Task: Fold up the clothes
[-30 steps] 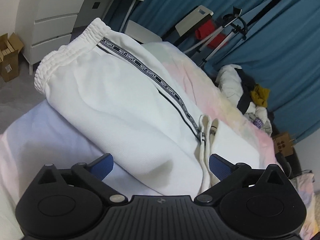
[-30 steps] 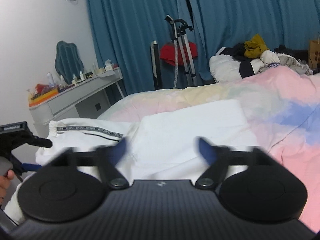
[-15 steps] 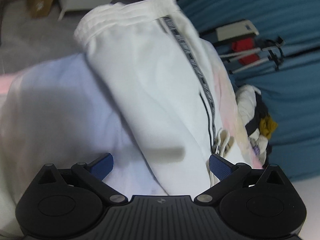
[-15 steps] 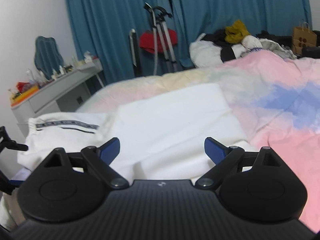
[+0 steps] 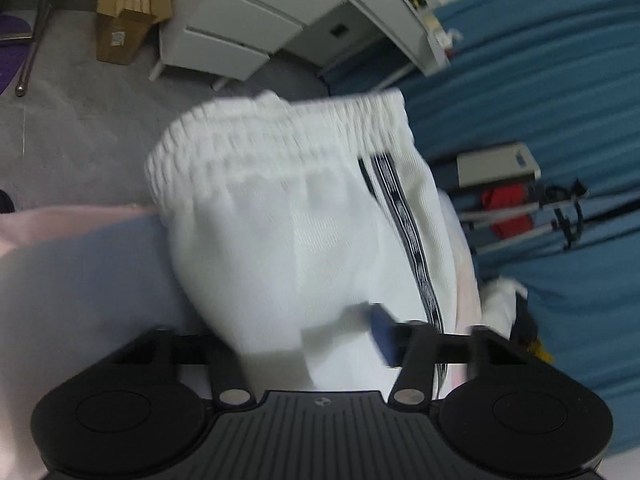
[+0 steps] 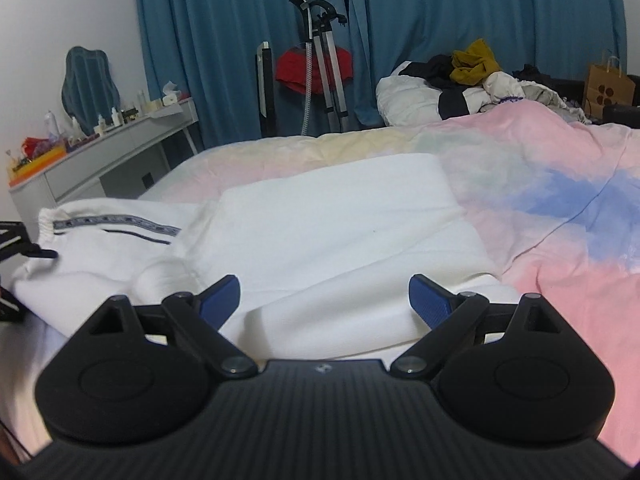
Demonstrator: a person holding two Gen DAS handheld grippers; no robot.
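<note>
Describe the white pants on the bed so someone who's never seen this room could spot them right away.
Start at the big pastel pink and blue bed in front of the blue curtains. On its near left part lie the white pants, partly folded. Unlike the clothes pile at the far end, they have a gathered elastic waistband and a dark patterned side stripe.

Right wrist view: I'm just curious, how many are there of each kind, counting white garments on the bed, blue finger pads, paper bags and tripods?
white trousers: 1
blue pads: 2
paper bag: 1
tripod: 1
Total: 5
</note>
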